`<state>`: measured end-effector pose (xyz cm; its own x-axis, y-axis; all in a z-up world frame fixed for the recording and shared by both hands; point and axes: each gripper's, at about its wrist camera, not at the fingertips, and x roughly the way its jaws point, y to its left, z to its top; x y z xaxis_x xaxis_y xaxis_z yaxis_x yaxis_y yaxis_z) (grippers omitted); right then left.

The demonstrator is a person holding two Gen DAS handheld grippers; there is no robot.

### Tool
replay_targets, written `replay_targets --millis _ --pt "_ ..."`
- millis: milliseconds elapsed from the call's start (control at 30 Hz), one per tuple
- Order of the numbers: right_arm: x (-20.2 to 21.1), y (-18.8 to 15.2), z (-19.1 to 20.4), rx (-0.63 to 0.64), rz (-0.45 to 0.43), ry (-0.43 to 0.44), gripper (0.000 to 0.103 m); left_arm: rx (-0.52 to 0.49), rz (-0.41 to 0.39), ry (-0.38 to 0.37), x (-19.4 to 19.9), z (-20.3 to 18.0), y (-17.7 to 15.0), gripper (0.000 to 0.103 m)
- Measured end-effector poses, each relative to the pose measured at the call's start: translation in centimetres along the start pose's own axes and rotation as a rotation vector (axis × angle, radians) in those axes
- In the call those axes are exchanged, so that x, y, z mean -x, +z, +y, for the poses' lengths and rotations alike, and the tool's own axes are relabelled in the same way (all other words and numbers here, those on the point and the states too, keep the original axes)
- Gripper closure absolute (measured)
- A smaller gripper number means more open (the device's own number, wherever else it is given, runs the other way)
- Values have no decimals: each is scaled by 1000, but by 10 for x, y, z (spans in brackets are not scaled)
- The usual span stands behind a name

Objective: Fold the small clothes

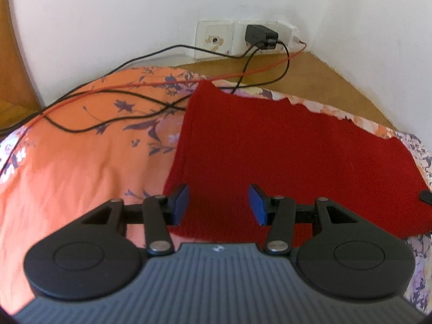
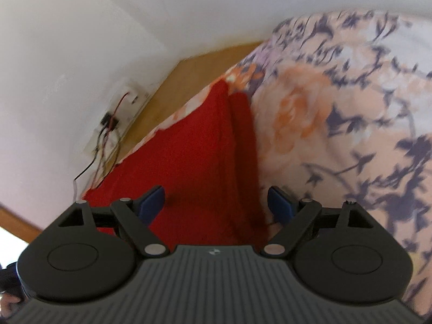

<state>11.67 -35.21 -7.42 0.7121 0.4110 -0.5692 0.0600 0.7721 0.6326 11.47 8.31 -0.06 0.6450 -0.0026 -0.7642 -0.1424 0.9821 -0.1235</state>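
Bedroom: floral bedsheet [image 1: 67,162], wall socket [image 1: 214,39]

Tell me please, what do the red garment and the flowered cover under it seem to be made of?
The red garment looks like a knitted fabric, perhaps wool or acrylic: matte, with fine lengthwise ribs and a fuzzy, uneven far edge. The flowered cover looks like thin woven cloth, possibly cotton: smooth, matte, printed with dark leaves on orange, lying in soft wrinkles. The exact fibre of either cannot be told.

The red garment [image 1: 270,145] is a matt, fuzzy ribbed knit; the floral bedsheet [image 1: 81,145] is smooth printed cloth. The left tool [image 1: 218,205] is matt black plastic with shiny metal pivots, ribbed grey housing and blue pads [image 1: 256,206]
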Motion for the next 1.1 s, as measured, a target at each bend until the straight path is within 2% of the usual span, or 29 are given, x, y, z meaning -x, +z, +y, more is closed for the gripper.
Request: replay_targets --millis 467,533,600,633,700,800,967,1100 --pt "-15 1 -6 -38 -24 111 14 8 50 55 3 -15 -16 52" --pt "-16 1 -6 -33 -30 110 21 17 57 62 3 -15 -19 52" --pt "-19 1 -7 -37 -34 99 37 24 61 70 3 -15 -21 52" --pt "-20 1 -8 -46 -39 99 40 27 64 74 4 -15 -23 52" --pt "-20 1 -11 -60 -43 106 54 34 69 86 4 -15 -25 52" --pt "-14 2 -12 -54 -65 131 66 46 73 104 6 -13 -29 52" --pt "-3 5 0 -50 -117 162 71 43 57 115 12 -6 -33 52" --pt "6 10 24 -19 -150 168 73 46 51 98 14 5 -28 52"
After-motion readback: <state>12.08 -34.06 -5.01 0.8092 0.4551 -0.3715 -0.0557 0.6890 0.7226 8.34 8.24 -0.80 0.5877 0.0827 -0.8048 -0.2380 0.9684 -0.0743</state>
